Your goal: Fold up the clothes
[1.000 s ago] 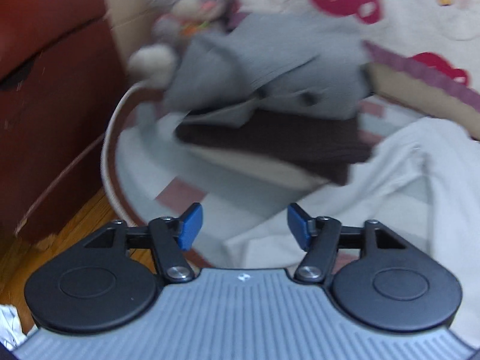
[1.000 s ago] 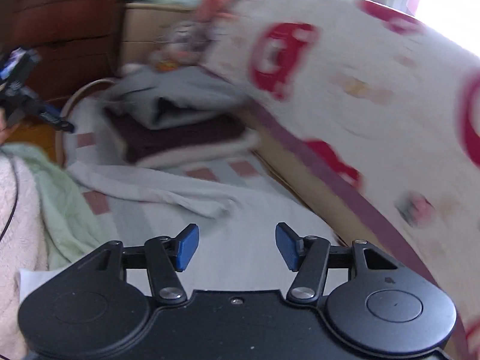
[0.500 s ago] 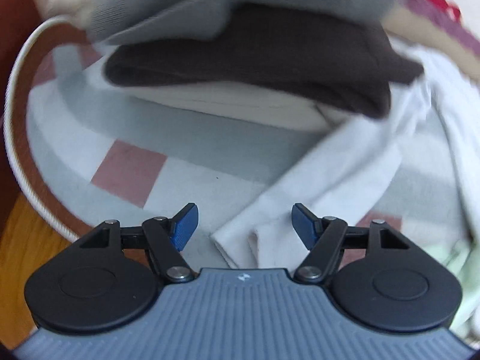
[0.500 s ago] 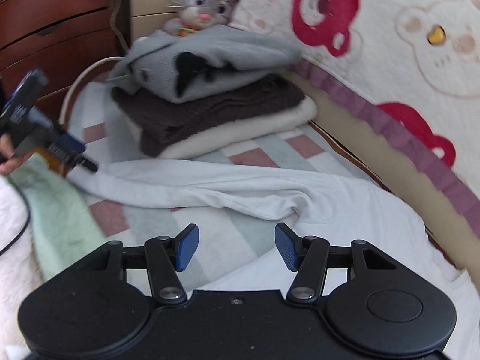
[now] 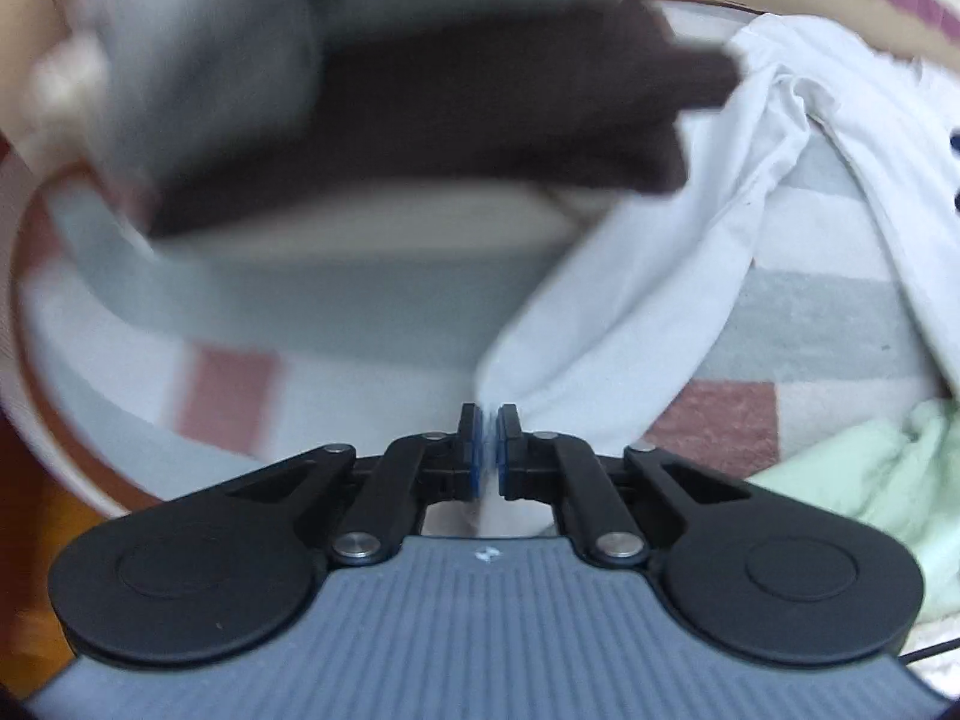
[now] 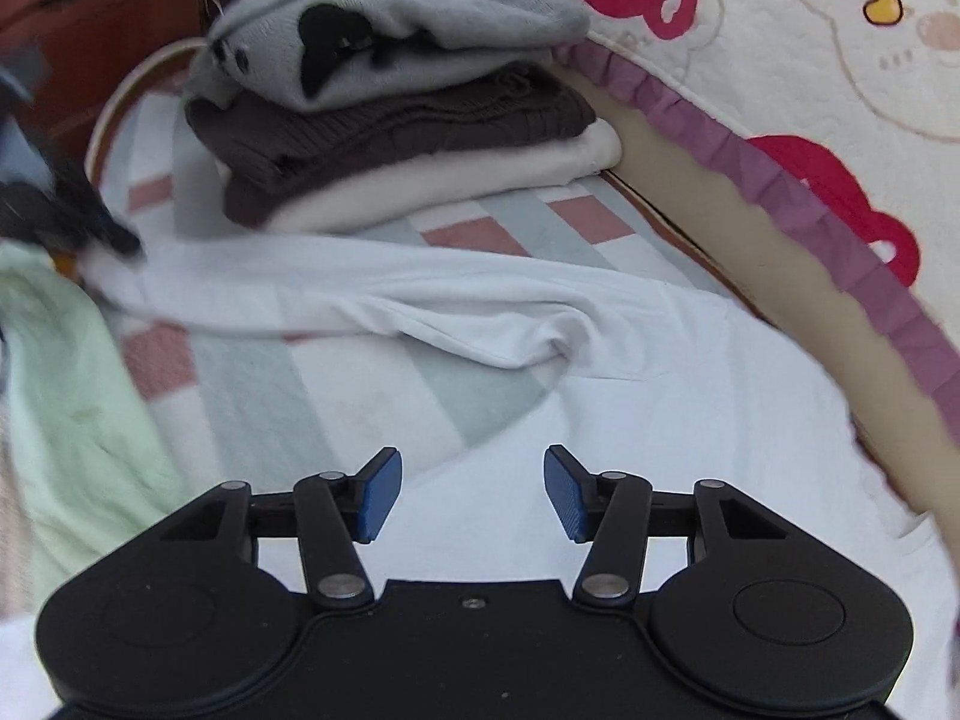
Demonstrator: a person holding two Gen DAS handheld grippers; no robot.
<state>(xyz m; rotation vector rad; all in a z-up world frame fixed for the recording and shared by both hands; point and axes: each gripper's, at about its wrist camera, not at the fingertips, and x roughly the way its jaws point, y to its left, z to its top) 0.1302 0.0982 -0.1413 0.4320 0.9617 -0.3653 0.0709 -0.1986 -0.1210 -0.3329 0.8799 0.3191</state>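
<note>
Left wrist view shows the left gripper (image 5: 489, 444) clenched on the end of the white garment's (image 5: 654, 312) long sleeve, a thin sliver of white cloth pinched between the blue pads; the sleeve runs away from the jaws up and to the right, toward the body of the shirt. Beyond the jaws, blurred, sits the folded stack (image 5: 420, 102) of grey, brown and cream clothes, and a pale green cloth (image 5: 864, 474) lies off to the right of the fingers. In the right wrist view the right gripper (image 6: 473, 492) stands released, its jaws having just been easing inward with nothing pinched between them, poised over the white body panel that spreads under and ahead of the fingers on the striped blanket (image 6: 336, 420). The step in hand looks like taking hold of the shirt to lay the sleeve across it. To do it well, the left should keep its pinch firm and carry the cuff low and level so the sleeve does not twist; the right should close on a single edge of cloth, not the blanket below, and hold the body flat while the sleeve comes over.
</note>
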